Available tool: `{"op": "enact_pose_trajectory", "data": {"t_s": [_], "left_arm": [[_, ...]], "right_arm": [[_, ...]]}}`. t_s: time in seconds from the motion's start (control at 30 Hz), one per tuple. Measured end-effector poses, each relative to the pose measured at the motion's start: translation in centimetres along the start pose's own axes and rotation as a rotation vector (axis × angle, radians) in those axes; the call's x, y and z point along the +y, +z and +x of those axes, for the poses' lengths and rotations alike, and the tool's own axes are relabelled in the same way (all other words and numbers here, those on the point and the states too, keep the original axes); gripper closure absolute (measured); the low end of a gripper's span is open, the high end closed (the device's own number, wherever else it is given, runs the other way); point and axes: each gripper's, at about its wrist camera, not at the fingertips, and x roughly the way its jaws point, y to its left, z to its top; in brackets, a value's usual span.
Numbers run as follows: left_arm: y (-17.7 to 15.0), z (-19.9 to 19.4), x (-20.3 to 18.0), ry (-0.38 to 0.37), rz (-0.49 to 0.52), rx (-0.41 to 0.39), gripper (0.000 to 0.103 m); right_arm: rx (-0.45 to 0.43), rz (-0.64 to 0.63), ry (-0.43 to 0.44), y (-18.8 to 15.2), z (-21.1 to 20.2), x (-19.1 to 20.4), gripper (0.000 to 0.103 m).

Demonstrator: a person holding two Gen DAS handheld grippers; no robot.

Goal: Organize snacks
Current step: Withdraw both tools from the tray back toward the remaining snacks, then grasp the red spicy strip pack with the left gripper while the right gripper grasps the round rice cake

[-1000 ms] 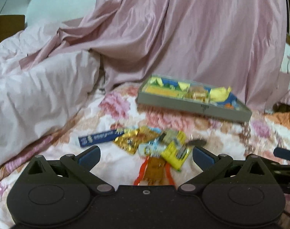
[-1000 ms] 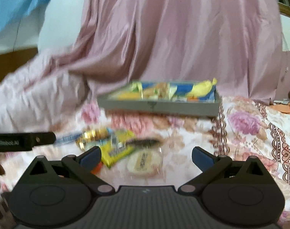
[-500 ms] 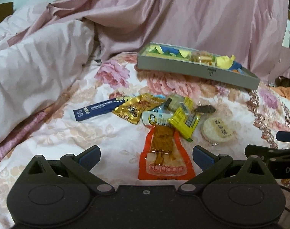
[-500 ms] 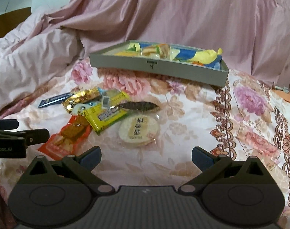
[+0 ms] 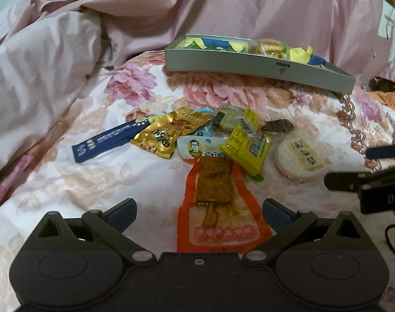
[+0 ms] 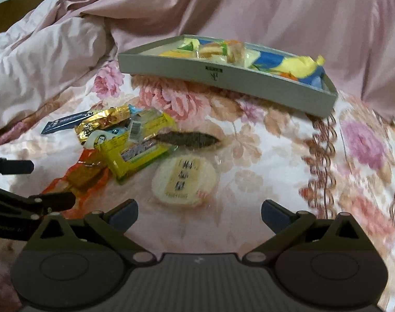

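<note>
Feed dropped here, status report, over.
Both grippers open, empty: left gripper, right gripper. Loose snack pile on bedspread, short of grey tray. Nothing blocking.

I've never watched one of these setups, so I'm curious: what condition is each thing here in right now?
Left tool: open, empty, over the orange packet.
Right tool: open, empty.
Tray: open-topped, partly filled with snacks.
Orange packet: sealed, flat on the bedspread.
Round cracker: wrapped, lying loose.
Yellow packet: sealed, in the pile.
Blue stick: sealed, flat.
</note>
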Motion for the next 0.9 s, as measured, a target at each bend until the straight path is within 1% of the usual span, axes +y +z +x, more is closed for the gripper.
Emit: {"op": "enact_pose_trajectory", "data": {"t_s": [0.07, 0.17, 0.27, 0.37, 0.47, 0.6, 0.67, 0.8, 0.9], "left_arm": [[0.2, 0.5, -0.2, 0.0, 0.017, 0.004, 0.001], [0.5, 1.3, -0.2, -0.013, 0.046, 0.004, 0.001], [0.8, 2.2, -0.3, -0.043, 0.082, 0.01, 0.001], [1.0, 3.3, -0.3, -0.07, 0.1, 0.03, 0.001], [1.2, 4.2, -0.8, -0.073, 0.118, 0.03, 0.001], [1.4, 5.2, -1.8, -0.044, 0.169, 0.043, 0.001], [1.4, 5.3, -1.8, -0.047, 0.163, 0.044, 0.002], [1.4, 4.9, -0.9, -0.053, 0.122, 0.044, 0.014], [1.4, 4.5, -0.7, -0.042, 0.105, 0.048, 0.028]], "right_arm": [[-0.014, -0.021, 0.015, 0.4, 0.7, -0.3, 0.0], [-0.023, -0.045, 0.058, 1.2, 1.8, -0.8, 0.0], [-0.021, -0.074, 0.099, 1.6, 2.8, -1.1, 0.0], [-0.018, -0.104, 0.115, 2.0, 3.8, -1.1, 0.0], [-0.002, -0.079, 0.13, 2.2, 4.8, -1.3, 0.0], [0.028, -0.019, 0.151, 2.1, 5.7, -1.8, 0.0], [0.028, -0.013, 0.157, 1.9, 5.8, -1.8, 0.0], [0.018, -0.054, 0.158, 1.6, 6.0, -1.0, 0.0], [0.02, -0.097, 0.143, 1.2, 6.3, -0.3, 0.0]]}}
